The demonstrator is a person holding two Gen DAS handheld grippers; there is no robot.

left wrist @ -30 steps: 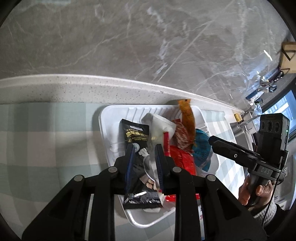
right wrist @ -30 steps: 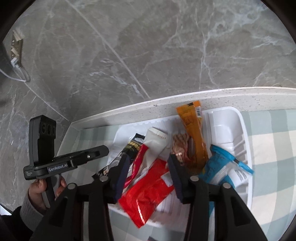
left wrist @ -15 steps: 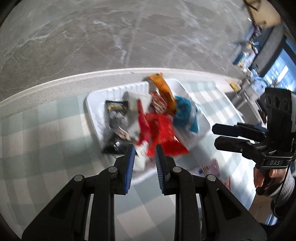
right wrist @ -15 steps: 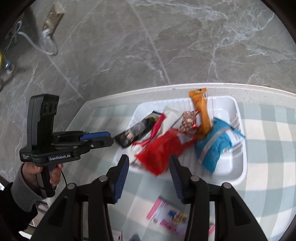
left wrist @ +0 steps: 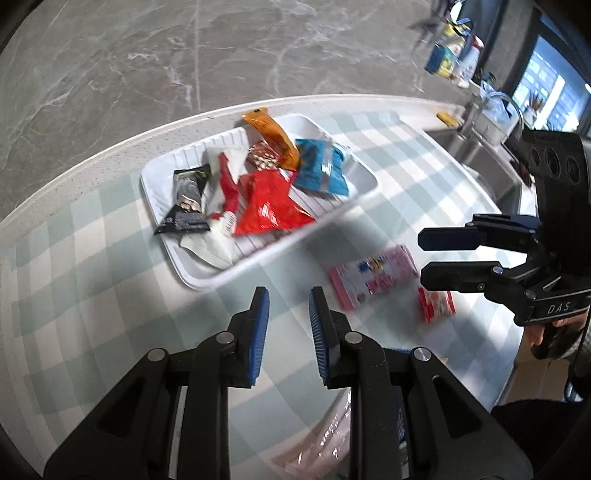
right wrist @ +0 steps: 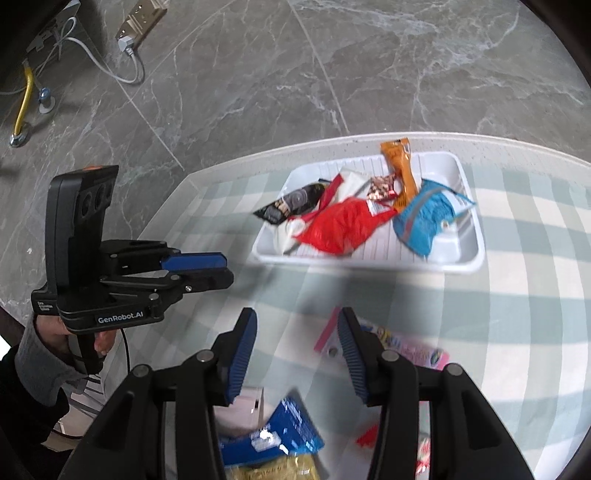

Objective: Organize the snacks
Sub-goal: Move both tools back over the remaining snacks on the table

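1. Left gripper (left wrist: 289,295) hangs over the checked tablecloth (left wrist: 92,295), blue pads parted with a narrow gap and nothing between them.
2. Right gripper (right wrist: 295,325) is up over the cloth too, jaws spread wide and empty; seen from the left wrist view it sits at the far right (left wrist: 421,254), with one finger above the other.
3. Just beyond the right claw lies a pink packet (right wrist: 406,347), flat on the cloth, partly behind the right finger.
4. Near the bottom edge, a blue packet (right wrist: 284,435) and a yellow one (right wrist: 273,470), both blurred, close under the right claw.
5. A small red-and-white packet (left wrist: 436,304) rests just right of the pink one.
6. Further out sits the white tray (right wrist: 469,206), towards the table's far edge.
7. Inside it, left to right: black packet (right wrist: 291,203) poking over the left rim, red bag (right wrist: 340,225) in the middle, orange stick (right wrist: 400,170) propped at the far wall, blue bag (right wrist: 424,218) on the right.
8. Beyond the table, grey marble floor (right wrist: 258,74) and a white power strip (right wrist: 138,20).
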